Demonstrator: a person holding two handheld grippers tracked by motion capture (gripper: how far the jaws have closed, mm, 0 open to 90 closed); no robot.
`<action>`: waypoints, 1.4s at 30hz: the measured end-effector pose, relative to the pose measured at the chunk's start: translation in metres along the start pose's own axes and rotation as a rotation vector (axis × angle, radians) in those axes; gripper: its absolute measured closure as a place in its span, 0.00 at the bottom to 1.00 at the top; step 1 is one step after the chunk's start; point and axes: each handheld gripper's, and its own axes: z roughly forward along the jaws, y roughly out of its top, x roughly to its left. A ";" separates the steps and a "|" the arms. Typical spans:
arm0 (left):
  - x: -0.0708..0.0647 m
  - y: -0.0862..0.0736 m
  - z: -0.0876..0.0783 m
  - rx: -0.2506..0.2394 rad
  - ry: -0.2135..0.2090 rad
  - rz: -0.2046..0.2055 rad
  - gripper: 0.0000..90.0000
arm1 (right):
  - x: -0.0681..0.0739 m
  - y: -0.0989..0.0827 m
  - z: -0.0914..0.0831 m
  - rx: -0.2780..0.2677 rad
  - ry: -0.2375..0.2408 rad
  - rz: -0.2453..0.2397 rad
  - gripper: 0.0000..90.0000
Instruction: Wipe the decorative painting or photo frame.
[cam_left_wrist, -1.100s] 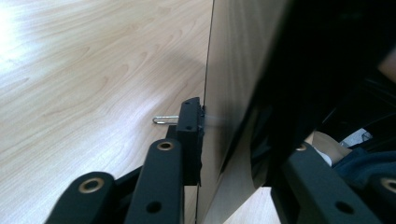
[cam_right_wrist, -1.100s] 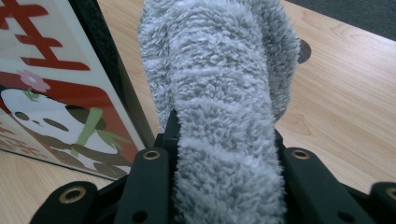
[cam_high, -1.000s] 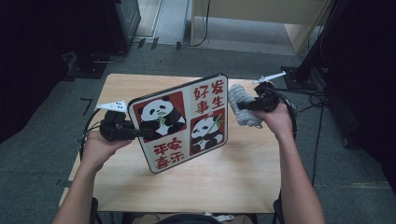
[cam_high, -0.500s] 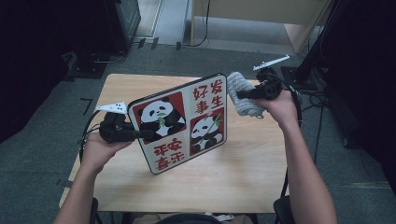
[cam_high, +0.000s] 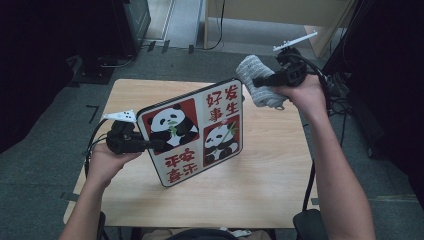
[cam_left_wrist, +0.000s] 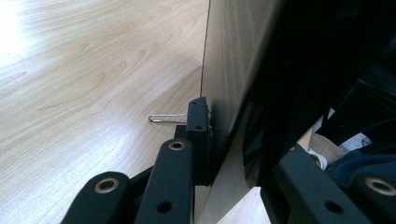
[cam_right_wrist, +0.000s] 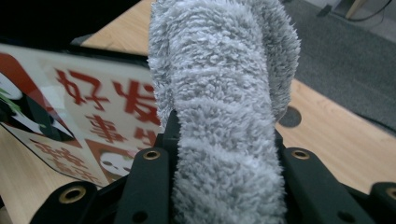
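Left gripper (cam_high: 150, 145) jaws clench the tilted panda board's (cam_high: 192, 132) edge, right gripper (cam_high: 260, 82) jaws grasp a grey cloth (cam_high: 255, 85) — wiping pressure could twist the board loose onto the counter (cam_high: 280, 170).

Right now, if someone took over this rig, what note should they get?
Left gripper: shut on the left edge of the panda picture board, holding it tilted, its lower corner at the wooden table.
Right gripper: shut on the grey fluffy cloth, held in the air off the board's upper right corner, apart from it.
Done: both things gripped.
Left, probably: bring the cloth onto the glossy face and wipe it; the pictures show no contact yet.
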 end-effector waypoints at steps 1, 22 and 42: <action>0.000 0.000 0.000 0.000 0.000 0.001 0.87 | 0.003 0.004 -0.002 -0.003 0.000 -0.011 0.75; 0.004 -0.001 0.000 -0.008 -0.033 0.011 0.88 | 0.024 0.024 0.020 0.021 0.044 -0.064 0.74; 0.008 -0.001 0.000 -0.007 -0.044 -0.003 0.88 | 0.023 0.005 0.025 0.006 0.052 -0.055 0.75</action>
